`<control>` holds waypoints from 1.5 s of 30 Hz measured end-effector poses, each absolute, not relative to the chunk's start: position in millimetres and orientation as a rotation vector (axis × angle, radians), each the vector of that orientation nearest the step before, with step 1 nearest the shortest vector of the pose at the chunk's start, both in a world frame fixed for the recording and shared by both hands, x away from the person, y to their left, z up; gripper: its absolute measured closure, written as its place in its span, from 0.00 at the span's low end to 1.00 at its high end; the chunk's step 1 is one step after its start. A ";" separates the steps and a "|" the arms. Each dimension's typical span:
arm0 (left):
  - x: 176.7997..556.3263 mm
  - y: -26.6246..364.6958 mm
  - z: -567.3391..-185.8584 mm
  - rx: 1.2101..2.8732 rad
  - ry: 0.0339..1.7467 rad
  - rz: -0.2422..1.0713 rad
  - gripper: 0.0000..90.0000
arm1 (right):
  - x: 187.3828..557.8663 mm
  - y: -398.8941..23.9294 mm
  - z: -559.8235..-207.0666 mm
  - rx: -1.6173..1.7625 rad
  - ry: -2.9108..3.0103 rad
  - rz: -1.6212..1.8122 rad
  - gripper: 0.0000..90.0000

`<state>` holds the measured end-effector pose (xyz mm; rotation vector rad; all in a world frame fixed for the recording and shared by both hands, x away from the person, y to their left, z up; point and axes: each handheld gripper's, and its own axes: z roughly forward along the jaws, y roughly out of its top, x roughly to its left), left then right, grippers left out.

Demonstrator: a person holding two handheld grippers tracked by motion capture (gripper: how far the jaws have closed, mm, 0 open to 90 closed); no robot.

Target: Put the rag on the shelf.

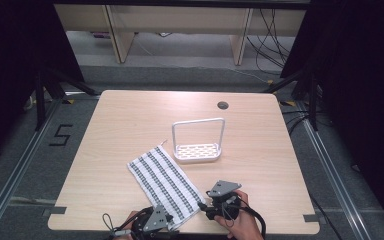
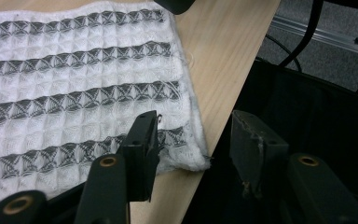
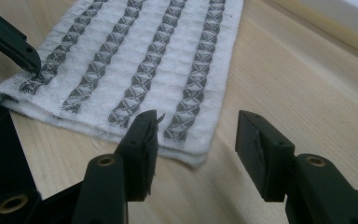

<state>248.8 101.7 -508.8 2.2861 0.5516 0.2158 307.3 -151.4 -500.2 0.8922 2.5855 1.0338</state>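
Cloth (image 1: pixel 164 183), white with dark stripes, lies flat on the worktop (image 1: pixel 125 120) toward six o'clock, a white rack (image 1: pixel 198 141) at its two o'clock. From above, both tools sit at its near corners. The left tool (image 2: pixel 193 144) view shows one jaw over the cloth, the other past the worktop edge, nothing gripped. The right tool (image 3: pixel 196 144) view shows its jaws straddling the corner, released, apart from the fabric.

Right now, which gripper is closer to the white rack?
The right gripper. It sits at the towel's near right corner, below the white rack. The left gripper is farther off, at the table's front edge by the towel's other near corner.
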 end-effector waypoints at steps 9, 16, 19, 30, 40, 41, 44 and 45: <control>252.4 103.4 -510.8 2.326 0.510 0.255 0.74 | 310.9 -146.0 -504.0 0.891 2.609 1.013 0.60; 254.1 105.0 -511.1 2.326 0.523 0.269 0.87 | 311.0 -144.7 -506.4 0.884 2.618 1.002 0.68; 256.0 105.4 -510.6 2.335 0.493 0.268 0.90 | 311.3 -144.5 -507.2 0.876 2.627 1.014 0.72; 257.8 106.3 -508.2 2.318 0.499 0.256 0.94 | 309.7 -145.8 -509.2 0.971 2.620 1.093 0.94; 256.4 114.6 -486.3 2.241 0.498 0.273 0.94 | 303.6 -144.9 -483.2 0.880 2.558 1.173 0.96; 255.8 115.9 -483.5 2.234 0.507 0.269 0.94 | 302.4 -144.1 -480.0 0.882 2.548 1.186 0.96; 256.4 118.1 -477.5 2.210 0.500 0.271 0.94 | 301.8 -143.8 -473.9 0.857 2.533 1.203 0.96; 256.2 119.9 -470.9 2.175 0.509 0.271 0.95 | 301.1 -143.5 -464.5 0.837 2.517 1.227 0.96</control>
